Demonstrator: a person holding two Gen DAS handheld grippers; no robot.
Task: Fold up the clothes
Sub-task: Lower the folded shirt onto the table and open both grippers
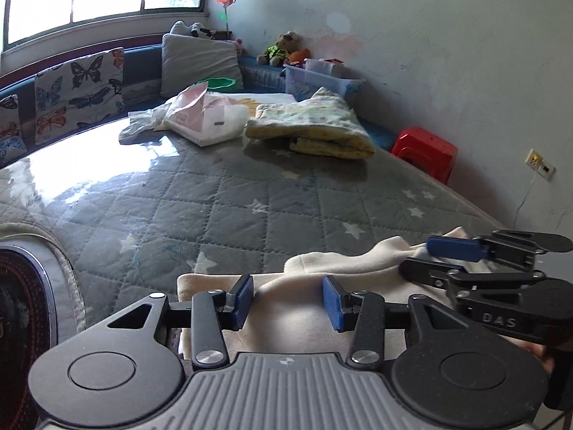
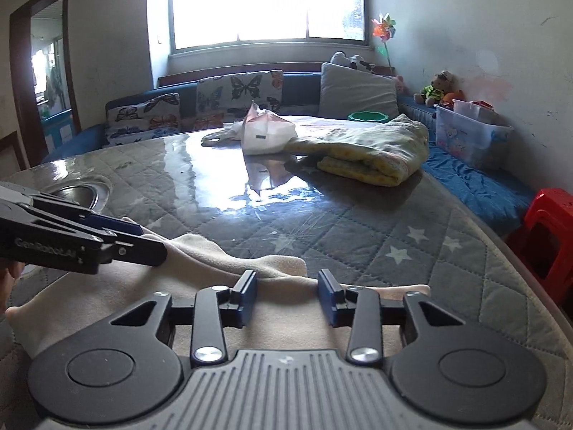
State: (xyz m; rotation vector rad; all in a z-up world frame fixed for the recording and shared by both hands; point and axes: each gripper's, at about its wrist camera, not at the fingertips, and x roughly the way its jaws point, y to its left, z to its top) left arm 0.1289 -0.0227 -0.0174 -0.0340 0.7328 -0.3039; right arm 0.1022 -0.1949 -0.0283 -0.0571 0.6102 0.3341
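Tabletop (image 2: pixel 376 222): round, covered in grey quilted cloth with white stars under a glossy clear sheet; a metal-rimmed round recess (image 2: pixel 80 193) sits at its left side. Cushions with butterfly print (image 2: pixel 240 93) and one plain grey cushion (image 2: pixel 354 89) line a blue bench below the window. Folded yellow-green blanket (image 2: pixel 372 150): far side of the tabletop, lying flat. Clear plastic bin (image 2: pixel 472 136): on the bench by the wall. Red stool (image 2: pixel 548 243): beside the tabletop, at the wall. White and pink bag (image 2: pixel 266 130): just beside the blanket, touching crumpled white cloth. Cream garment (image 2: pixel 215 261): near edge of the tabletop, spread flat with a rumpled fold along its far edge. Left gripper (image 1: pixel 286 302): blue-padded fingers held apart over the garment, nothing between them. Right gripper (image 2: pixel 287 295): fingers likewise apart over the garment's far edge, gripping nothing; whether the pads touch the cloth cannot be told. The two grippers are near each other. Teddy bear (image 2: pixel 438 87) and pinwheel (image 2: pixel 383 28): far corner by the window.
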